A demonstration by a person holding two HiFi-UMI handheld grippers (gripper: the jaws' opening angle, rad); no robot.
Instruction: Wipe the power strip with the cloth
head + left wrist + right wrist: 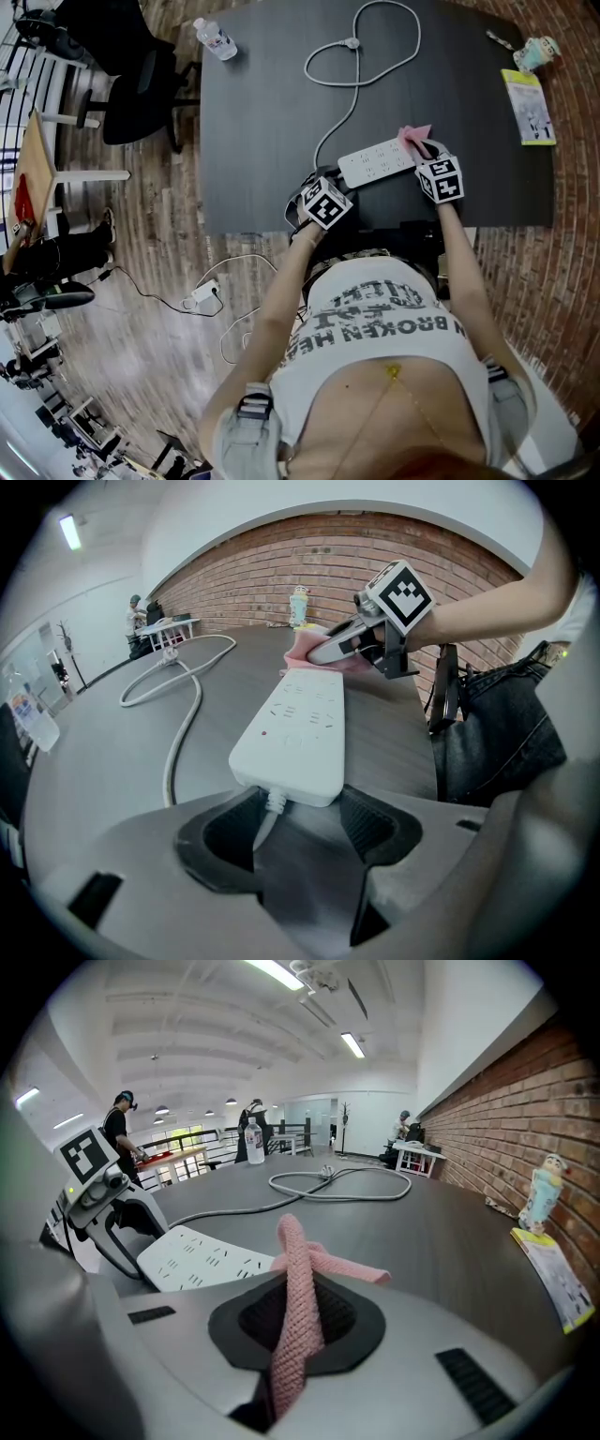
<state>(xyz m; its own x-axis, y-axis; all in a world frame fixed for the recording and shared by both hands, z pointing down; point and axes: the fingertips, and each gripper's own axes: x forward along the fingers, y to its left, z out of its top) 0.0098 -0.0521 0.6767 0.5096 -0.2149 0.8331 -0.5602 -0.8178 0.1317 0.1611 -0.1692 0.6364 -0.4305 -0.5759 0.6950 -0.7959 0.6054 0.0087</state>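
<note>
A white power strip lies near the front edge of the dark table, and its cable loops toward the back. My left gripper is open, with the strip's cable end right at its fingertips and the cord running between the jaws. My right gripper is shut on a pink cloth. The cloth rests on the strip's far right end. In the left gripper view the right gripper sits at the far end of the strip.
A water bottle stands at the table's back left. A yellow booklet and a small cup-like figure sit at the back right. An office chair stands left of the table. Another power strip with cords lies on the wooden floor.
</note>
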